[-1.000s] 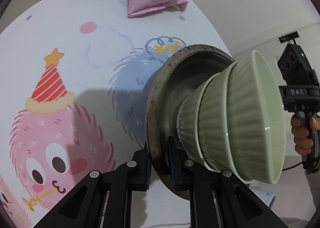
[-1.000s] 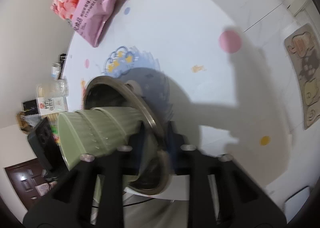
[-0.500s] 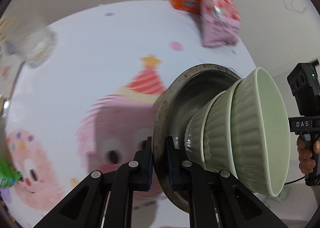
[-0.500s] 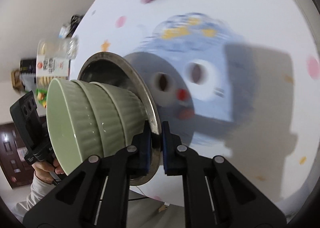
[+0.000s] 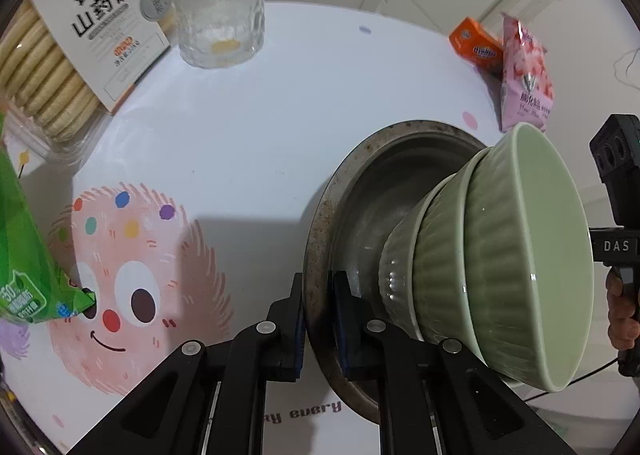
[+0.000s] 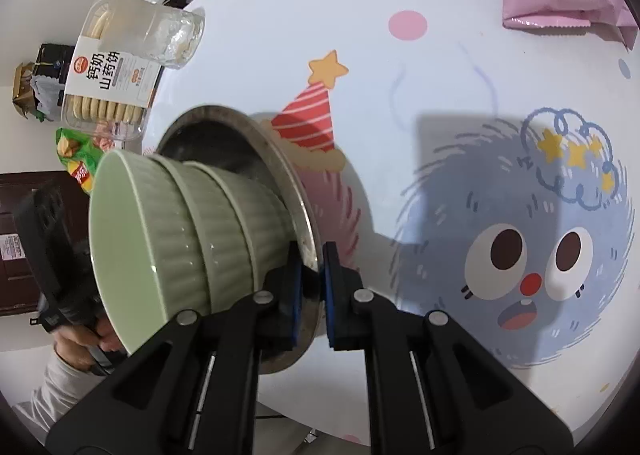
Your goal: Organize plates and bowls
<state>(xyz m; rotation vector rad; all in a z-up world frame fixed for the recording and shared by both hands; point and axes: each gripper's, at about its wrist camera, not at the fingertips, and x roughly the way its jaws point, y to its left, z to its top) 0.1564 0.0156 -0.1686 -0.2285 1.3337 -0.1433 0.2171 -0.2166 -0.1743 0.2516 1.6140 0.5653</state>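
White tablecloth (image 5: 280, 127) with cartoon fuzzy monsters covers the table; a pink one shows in the left view, a blue one in the right view. Both grippers clamp the rim of a metal plate (image 5: 320, 239), one on each side. The left gripper (image 5: 318, 319) has its blue pads closed on the plate's edge, and the right gripper (image 6: 311, 287) pinches the opposite edge the same way. In the plate sit nested green bowls (image 5: 500, 255), ribbed on the outside, stacked one inside another; the stack appears sideways in both views. The plate's rim looks worn and speckled.

At the far side of the table stand a cookie box (image 5: 80, 35) and a glass (image 5: 220, 3) just beside it. A green bag (image 5: 28, 255) lies at the left edge. A pink snack bag (image 5: 526, 75) and an orange packet (image 5: 476, 45) lie together near the other edge.
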